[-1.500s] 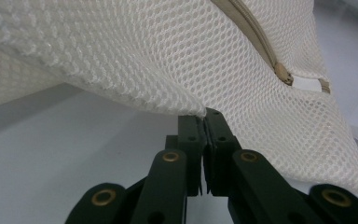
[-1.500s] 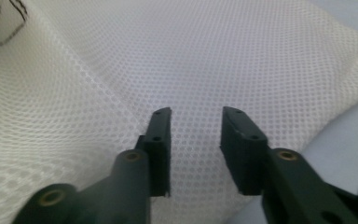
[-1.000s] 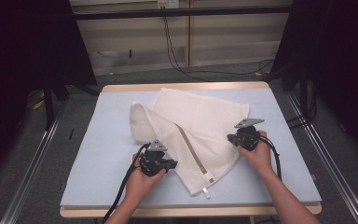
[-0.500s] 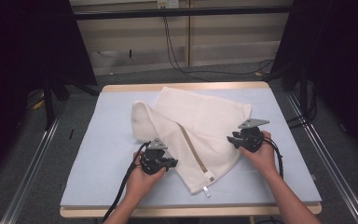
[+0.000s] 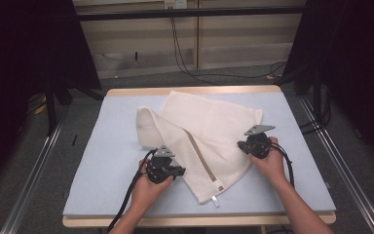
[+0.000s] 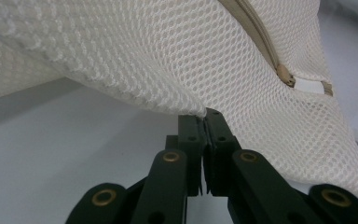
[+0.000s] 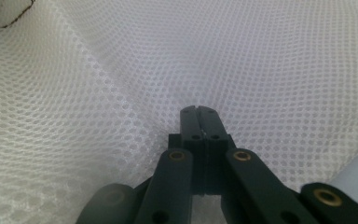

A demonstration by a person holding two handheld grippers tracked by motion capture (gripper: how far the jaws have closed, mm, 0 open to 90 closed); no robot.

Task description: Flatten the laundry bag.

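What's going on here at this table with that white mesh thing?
A person at a table is handling a white mesh laundry bag with a gripper in each hand. The left gripper is shut on the bag's near edge, lifting it slightly off the blue-grey surface. The right gripper is shut, its tips against the mesh on the bag's other side; whether it pinches fabric is unclear. The bag lies partly folded, its beige zipper facing up.

Cream mesh on a pale blue table

The mesh bag [image 5: 209,131] is cream-white with a fine honeycomb pattern of small holes; a beige zipper strip [image 5: 202,161] crosses it, ending toward 6 o'clock in a white tab [image 5: 215,200]. The table [image 5: 102,165] has a pale blue-grey top and a light wooden edge. Both tongs, left [image 5: 179,170] and right [image 5: 241,146], are black with brass-coloured rivets; each carries a grey plate.
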